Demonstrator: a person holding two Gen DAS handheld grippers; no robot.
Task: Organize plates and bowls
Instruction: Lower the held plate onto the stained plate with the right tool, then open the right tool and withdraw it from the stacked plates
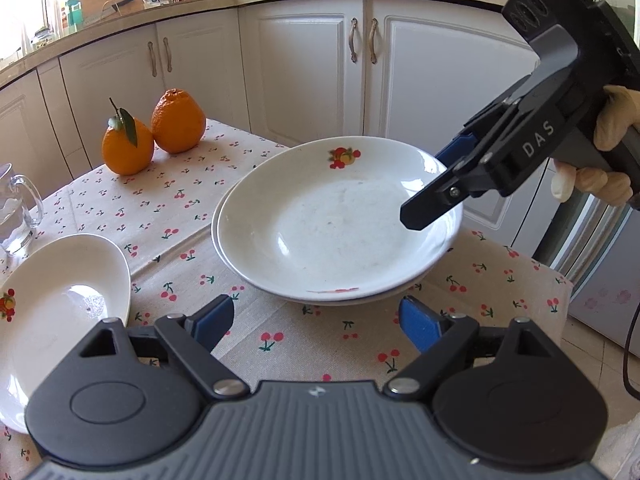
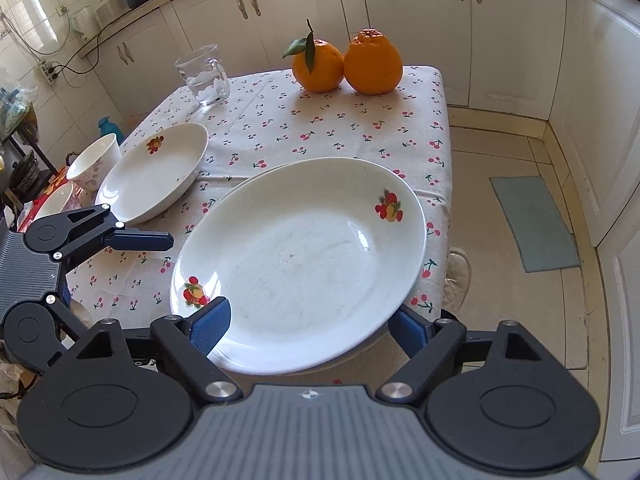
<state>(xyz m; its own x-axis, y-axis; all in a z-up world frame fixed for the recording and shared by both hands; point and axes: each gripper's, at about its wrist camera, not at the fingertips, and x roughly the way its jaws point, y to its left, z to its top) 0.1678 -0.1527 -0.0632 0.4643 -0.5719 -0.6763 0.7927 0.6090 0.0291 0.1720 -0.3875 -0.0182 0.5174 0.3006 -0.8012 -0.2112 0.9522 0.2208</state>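
Two white plates with fruit prints lie nested as a stack (image 1: 336, 224) (image 2: 304, 256) on the cherry-print tablecloth. My right gripper (image 1: 432, 184) (image 2: 310, 326) straddles the stack's right rim, open: one finger hangs over the top plate and the other sits at the outer edge, and neither pad presses. My left gripper (image 1: 316, 326) is open in front of the stack with only cloth between its fingers. One of its blue fingers (image 2: 140, 240) shows left of the stack in the right wrist view. A third white plate (image 1: 60, 300) (image 2: 156, 176) lies alone to the left.
Two oranges (image 1: 172, 120) (image 2: 372, 64) and a glass mug (image 2: 204, 76) stand at the far side of the table. A white bowl (image 2: 96, 160) and a smaller dish (image 2: 56, 200) sit past the lone plate. The table edge (image 2: 444, 200) drops off just right of the stack. White cabinets stand behind.
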